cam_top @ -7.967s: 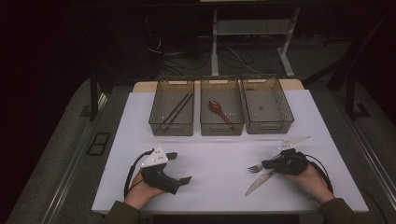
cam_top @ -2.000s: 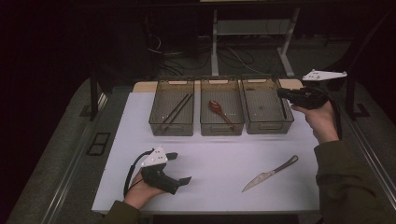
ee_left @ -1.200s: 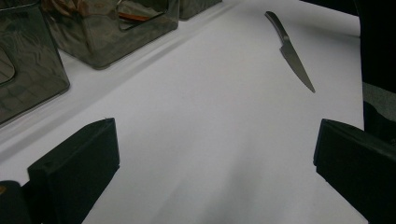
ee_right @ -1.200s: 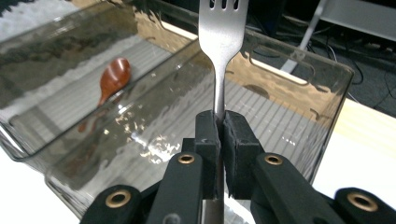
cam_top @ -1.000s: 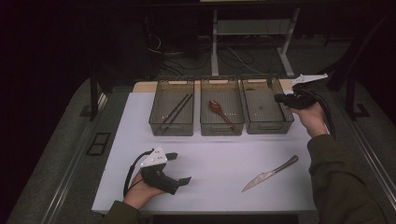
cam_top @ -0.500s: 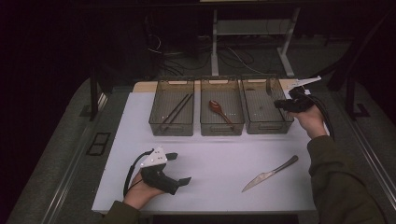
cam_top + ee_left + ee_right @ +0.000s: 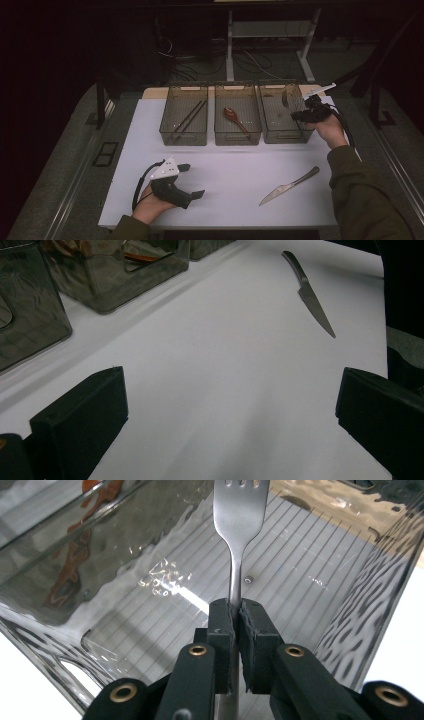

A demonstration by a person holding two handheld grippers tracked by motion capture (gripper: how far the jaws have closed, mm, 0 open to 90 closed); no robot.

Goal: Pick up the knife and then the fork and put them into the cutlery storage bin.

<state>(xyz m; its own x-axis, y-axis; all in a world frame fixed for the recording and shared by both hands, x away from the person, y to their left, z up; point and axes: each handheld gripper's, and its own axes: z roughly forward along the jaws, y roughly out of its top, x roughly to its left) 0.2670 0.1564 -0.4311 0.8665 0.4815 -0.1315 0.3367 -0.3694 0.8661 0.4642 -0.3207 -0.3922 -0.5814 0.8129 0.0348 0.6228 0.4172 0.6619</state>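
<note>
The right gripper (image 7: 234,611) is clenched on the neck of a polished steel fork (image 7: 239,510), whose tines point away from it over the ribbed floor of the clear plastic bin (image 7: 320,580). Lowering the fork almost flat before letting go should keep it from clattering. Well off, the left gripper (image 7: 192,181) rests released on the matte white table (image 7: 235,170), a slim knife (image 7: 307,290) beyond it.

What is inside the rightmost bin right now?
The rightmost bin shows a bare ribbed floor. The right gripper, jaws shut on a fork, holds it over the bin. The gripper hides the fork's handle.
</note>
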